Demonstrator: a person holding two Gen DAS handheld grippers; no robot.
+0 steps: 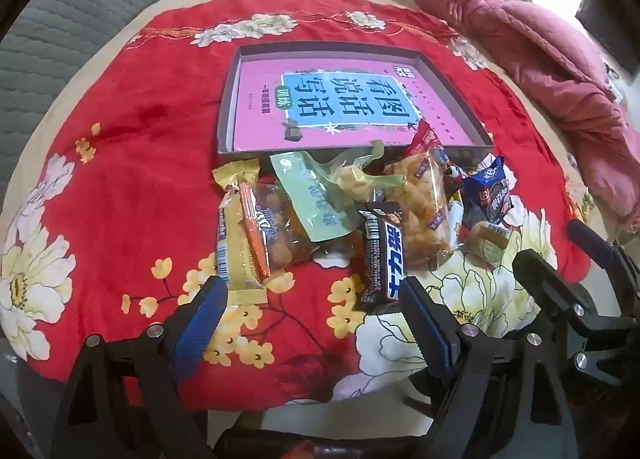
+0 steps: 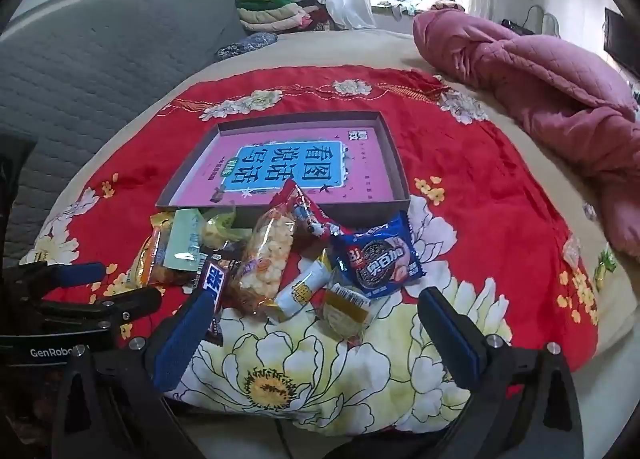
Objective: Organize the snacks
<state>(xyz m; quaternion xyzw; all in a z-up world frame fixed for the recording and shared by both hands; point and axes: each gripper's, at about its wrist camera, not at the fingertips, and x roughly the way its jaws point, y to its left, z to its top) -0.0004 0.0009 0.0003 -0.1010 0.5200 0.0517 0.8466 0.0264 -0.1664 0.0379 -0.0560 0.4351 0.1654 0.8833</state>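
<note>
Both my left gripper (image 1: pixel 312 295) and right gripper (image 2: pixel 316 311) fingers spread wide, empty, above the snack pile (image 1: pixel 344 211); the shallow box (image 1: pixel 456 99) seems snack-free.

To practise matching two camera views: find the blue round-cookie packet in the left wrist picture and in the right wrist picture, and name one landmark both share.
Left wrist view: blue cookie packet lies right of centre, at the right end of the snack pile.
Right wrist view: it lies just right of centre, beyond the open right gripper.
Shared landmark: the shallow box with the pink book inside, just behind the pile.
</note>
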